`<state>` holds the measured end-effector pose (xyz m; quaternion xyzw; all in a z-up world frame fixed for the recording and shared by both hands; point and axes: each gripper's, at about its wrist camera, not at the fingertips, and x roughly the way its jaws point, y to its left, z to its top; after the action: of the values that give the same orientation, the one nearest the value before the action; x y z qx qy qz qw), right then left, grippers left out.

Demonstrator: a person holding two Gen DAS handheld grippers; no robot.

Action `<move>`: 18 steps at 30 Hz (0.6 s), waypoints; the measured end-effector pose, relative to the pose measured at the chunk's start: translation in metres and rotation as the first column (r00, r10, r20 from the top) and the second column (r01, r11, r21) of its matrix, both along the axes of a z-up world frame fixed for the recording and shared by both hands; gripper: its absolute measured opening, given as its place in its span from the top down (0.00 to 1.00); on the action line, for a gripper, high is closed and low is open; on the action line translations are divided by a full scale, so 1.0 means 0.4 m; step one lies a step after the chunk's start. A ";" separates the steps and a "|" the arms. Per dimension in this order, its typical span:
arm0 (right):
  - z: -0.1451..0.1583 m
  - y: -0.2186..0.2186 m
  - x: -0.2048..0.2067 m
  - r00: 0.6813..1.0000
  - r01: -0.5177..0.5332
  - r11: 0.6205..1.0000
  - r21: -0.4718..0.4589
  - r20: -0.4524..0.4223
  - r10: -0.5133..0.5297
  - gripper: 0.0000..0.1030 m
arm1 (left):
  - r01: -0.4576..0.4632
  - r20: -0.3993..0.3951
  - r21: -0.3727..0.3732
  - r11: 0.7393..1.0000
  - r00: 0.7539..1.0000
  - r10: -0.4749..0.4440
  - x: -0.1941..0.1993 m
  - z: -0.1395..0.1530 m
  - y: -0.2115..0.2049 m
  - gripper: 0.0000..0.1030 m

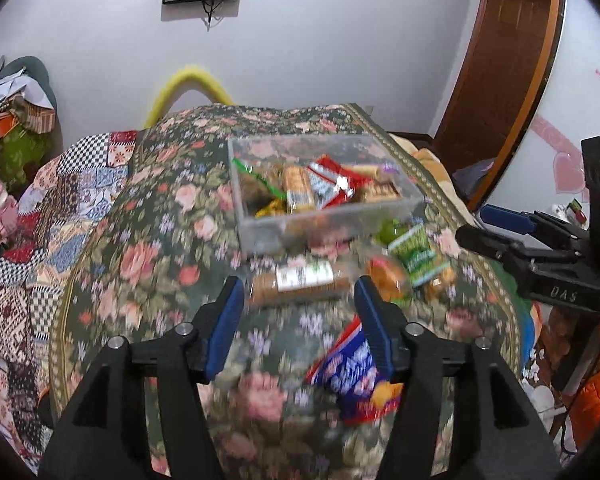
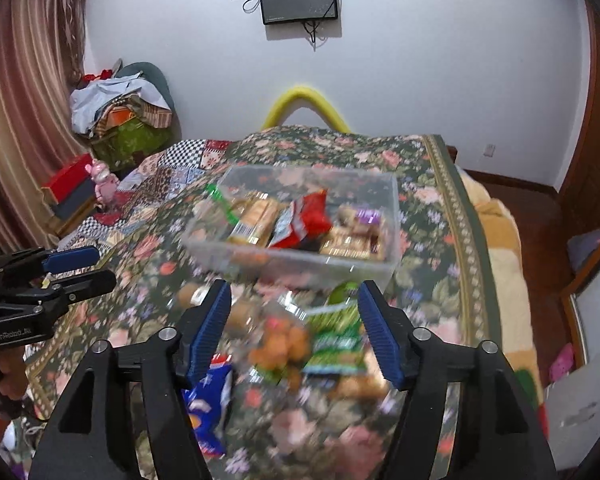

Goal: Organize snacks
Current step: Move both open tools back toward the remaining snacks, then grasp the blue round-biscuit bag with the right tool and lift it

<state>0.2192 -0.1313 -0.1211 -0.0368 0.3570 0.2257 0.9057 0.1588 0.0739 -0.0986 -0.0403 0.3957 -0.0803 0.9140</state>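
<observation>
Hovering over the floral cloth, the left gripper and right gripper stood spread and empty; loose snack packets lay at six o'clock of the clear snack box.

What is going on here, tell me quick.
A person with a gripper in each hand is sorting snacks on a floral-covered table. Several packets already lie in the clear box. Both the left gripper and the right gripper are open and hold nothing. Outside the box remain a biscuit roll, a green packet, an orange snack bag and a blue packet.
</observation>
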 end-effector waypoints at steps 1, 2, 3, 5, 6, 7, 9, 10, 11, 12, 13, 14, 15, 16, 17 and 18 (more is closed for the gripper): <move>-0.017 0.011 -0.015 1.000 -0.005 1.000 -0.005 -0.013 0.005 0.30 | 0.001 -0.003 0.003 1.000 1.000 -0.001 -0.014 -0.006 0.001 0.42; -0.028 0.019 -0.027 1.000 -0.010 1.000 -0.009 -0.021 0.009 0.29 | 0.000 -0.007 0.004 1.000 1.000 0.000 -0.027 -0.013 0.003 0.40; -0.041 0.030 -0.037 0.999 -0.017 1.000 -0.018 -0.031 0.016 0.29 | -0.003 -0.012 0.006 1.000 1.000 0.003 -0.039 -0.022 0.006 0.39; -0.074 0.055 -0.055 0.998 -0.034 0.998 -0.043 -0.054 0.032 0.29 | -0.006 -0.027 -0.002 1.000 1.000 0.006 -0.062 -0.044 0.015 0.36; -0.092 0.068 -0.062 0.997 -0.044 0.998 -0.051 -0.073 0.040 0.28 | -0.005 -0.032 -0.004 1.000 0.999 0.005 -0.070 -0.051 0.018 0.36; -0.101 0.076 -0.067 0.996 -0.048 0.997 -0.053 -0.083 0.044 0.26 | -0.008 -0.044 -0.006 1.000 0.999 0.008 -0.079 -0.065 0.023 0.35; -0.132 0.097 -0.077 0.991 -0.065 0.997 -0.049 -0.124 0.059 0.23 | -0.016 -0.060 -0.007 1.000 0.998 0.016 -0.088 -0.081 0.032 0.35; -0.138 0.103 -0.085 0.989 -0.068 0.997 -0.048 -0.131 0.061 0.22 | -0.019 -0.072 -0.016 1.000 0.997 0.018 -0.095 -0.093 0.040 0.35; -0.152 0.114 -0.087 0.986 -0.079 0.996 -0.045 -0.148 0.071 0.21 | -0.023 -0.079 -0.017 1.000 0.997 0.022 -0.100 -0.102 0.044 0.35; -0.161 0.122 -0.093 0.984 -0.085 0.995 -0.042 -0.158 0.077 0.19 | -0.027 -0.081 -0.016 1.000 0.996 0.026 -0.107 -0.108 0.046 0.35; -0.174 0.134 -0.089 0.982 -0.089 0.995 -0.045 -0.173 0.079 0.19 | -0.030 -0.083 -0.015 0.999 0.996 0.028 -0.116 -0.117 0.050 0.35; -0.183 0.143 -0.091 0.980 -0.090 0.995 -0.051 -0.183 0.079 0.19 | -0.030 -0.084 -0.016 0.999 0.996 0.029 -0.121 -0.122 0.052 0.34; -0.194 0.153 -0.092 0.977 -0.093 0.994 -0.057 -0.196 0.080 0.19 | -0.031 -0.088 -0.017 0.999 0.996 0.030 -0.127 -0.132 0.055 0.34; -0.209 0.163 -0.086 0.974 -0.096 0.993 -0.064 -0.212 0.080 0.19 | -0.031 -0.093 -0.017 0.999 0.995 0.030 -0.132 -0.138 0.056 0.34; -0.218 0.168 -0.090 0.972 -0.097 0.993 -0.066 -0.223 0.080 0.19 | -0.031 -0.096 -0.015 0.999 0.995 0.029 -0.134 -0.142 0.057 0.34; -0.231 0.175 -0.089 0.968 -0.101 0.993 -0.068 -0.237 0.082 0.19 | -0.030 -0.099 -0.010 1.000 0.995 0.029 -0.136 -0.148 0.057 0.34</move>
<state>0.1836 -0.0613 -0.2133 -0.0623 0.4679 0.2559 0.8436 0.1045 0.0968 -0.1576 -0.0555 0.4393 -0.0672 0.8941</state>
